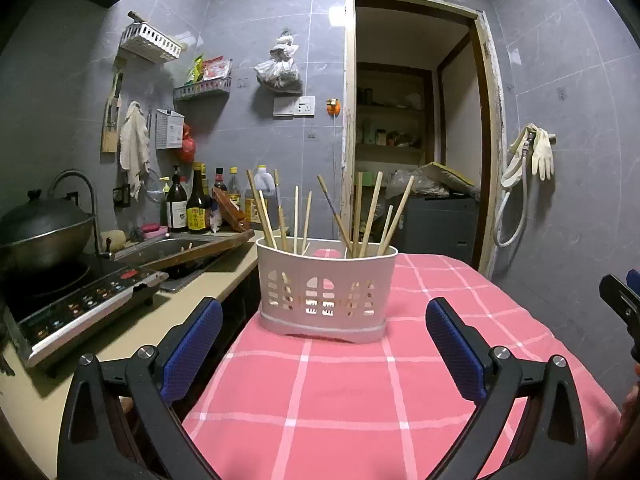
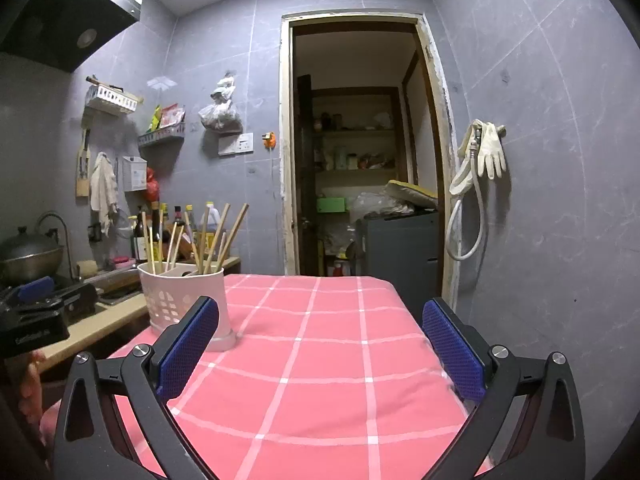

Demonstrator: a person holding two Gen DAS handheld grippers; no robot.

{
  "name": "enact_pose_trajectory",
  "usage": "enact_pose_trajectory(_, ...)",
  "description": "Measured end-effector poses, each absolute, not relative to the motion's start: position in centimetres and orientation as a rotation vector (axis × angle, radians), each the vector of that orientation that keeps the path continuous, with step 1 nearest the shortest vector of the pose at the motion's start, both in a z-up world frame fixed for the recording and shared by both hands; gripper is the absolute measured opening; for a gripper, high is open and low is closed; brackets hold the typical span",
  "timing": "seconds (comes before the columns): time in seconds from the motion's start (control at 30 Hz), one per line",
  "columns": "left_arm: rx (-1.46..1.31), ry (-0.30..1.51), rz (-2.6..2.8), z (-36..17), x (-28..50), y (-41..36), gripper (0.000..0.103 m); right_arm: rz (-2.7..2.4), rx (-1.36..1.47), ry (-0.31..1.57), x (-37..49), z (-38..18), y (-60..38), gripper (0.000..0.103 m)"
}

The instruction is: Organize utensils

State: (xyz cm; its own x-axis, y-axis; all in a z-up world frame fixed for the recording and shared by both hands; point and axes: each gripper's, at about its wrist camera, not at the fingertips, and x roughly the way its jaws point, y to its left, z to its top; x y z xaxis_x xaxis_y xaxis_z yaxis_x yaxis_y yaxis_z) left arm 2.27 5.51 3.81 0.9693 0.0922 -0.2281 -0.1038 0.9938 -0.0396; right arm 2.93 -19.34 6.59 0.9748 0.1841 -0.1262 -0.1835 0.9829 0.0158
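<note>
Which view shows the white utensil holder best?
The left wrist view: the utensil holder sits centred and unobstructed, chopsticks standing in it. In the right wrist view it stands far left, its lower part hidden behind a finger of the right tongs.

Hidden and cut-off parts

The chopsticks' (image 1: 370,216) lower ends are hidden inside the white holder (image 1: 326,292). In the right wrist view a blue finger (image 2: 188,346) covers the holder's near corner. Bottle (image 1: 177,208) labels are too small to read.
</note>
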Motion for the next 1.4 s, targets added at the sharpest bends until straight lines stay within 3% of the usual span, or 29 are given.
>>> enact_pose_trajectory(1.4,-0.04,0.219,0.121,2.3,1.1,5.3,0.1,0.162,-0.002,0.126,2.5,6.0,-19.6,0.103)
